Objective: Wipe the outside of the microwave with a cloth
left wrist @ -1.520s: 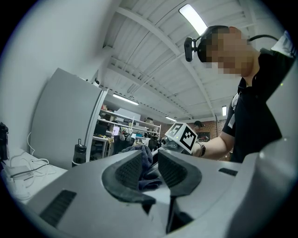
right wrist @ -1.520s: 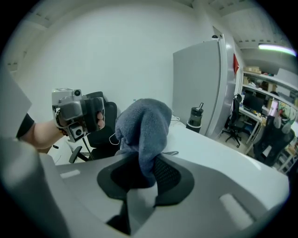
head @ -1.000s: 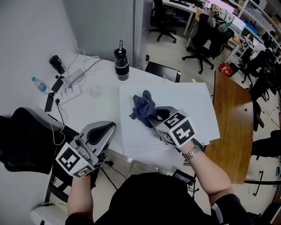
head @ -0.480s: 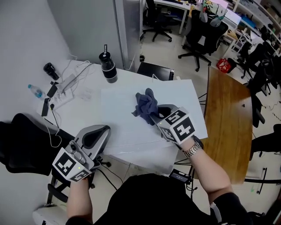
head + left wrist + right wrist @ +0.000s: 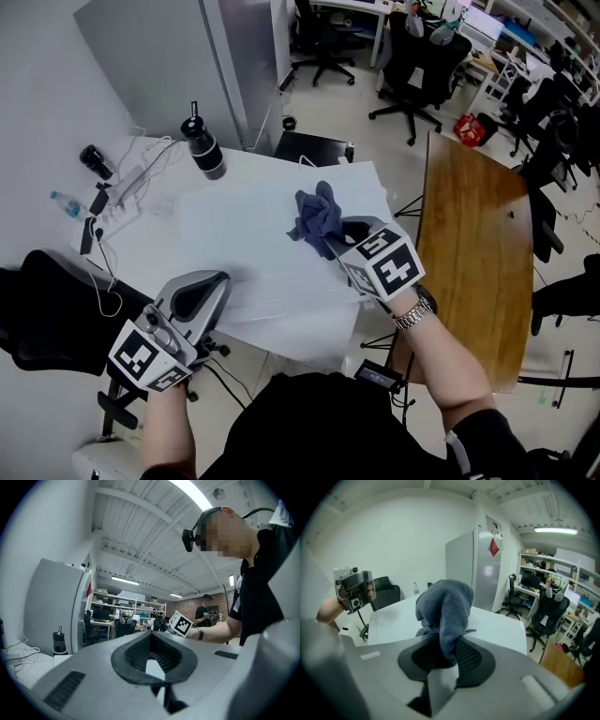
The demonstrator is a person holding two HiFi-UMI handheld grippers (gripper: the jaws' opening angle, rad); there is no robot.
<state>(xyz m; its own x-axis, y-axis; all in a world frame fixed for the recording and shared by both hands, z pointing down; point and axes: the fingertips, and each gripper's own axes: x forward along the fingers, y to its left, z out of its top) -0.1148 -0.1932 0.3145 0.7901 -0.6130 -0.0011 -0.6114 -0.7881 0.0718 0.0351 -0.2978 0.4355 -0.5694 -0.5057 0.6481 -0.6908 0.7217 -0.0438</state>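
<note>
A grey-blue cloth (image 5: 317, 217) is bunched up over the right part of a white raised flat surface (image 5: 253, 244). My right gripper (image 5: 335, 240) is shut on the cloth's lower end; in the right gripper view the cloth (image 5: 443, 606) stands up out of the jaws of the right gripper (image 5: 440, 654). My left gripper (image 5: 212, 283) is shut and holds nothing. It sits at the front left edge of the white surface and points level, and its view shows the closed tips of the left gripper (image 5: 150, 656). No microwave door or front shows.
A black bottle (image 5: 203, 148) stands at the back left, with a power strip and cables (image 5: 131, 178) and a small water bottle (image 5: 64, 203) beside it. There is a black chair (image 5: 42, 300) on the left, a wooden table (image 5: 469, 234) on the right and a grey cabinet (image 5: 178, 56) behind.
Both grippers have moved rightward along the white surface. The cloth, still held by the right gripper, now sits nearer the surface's right edge. The jaws have not changed.
</note>
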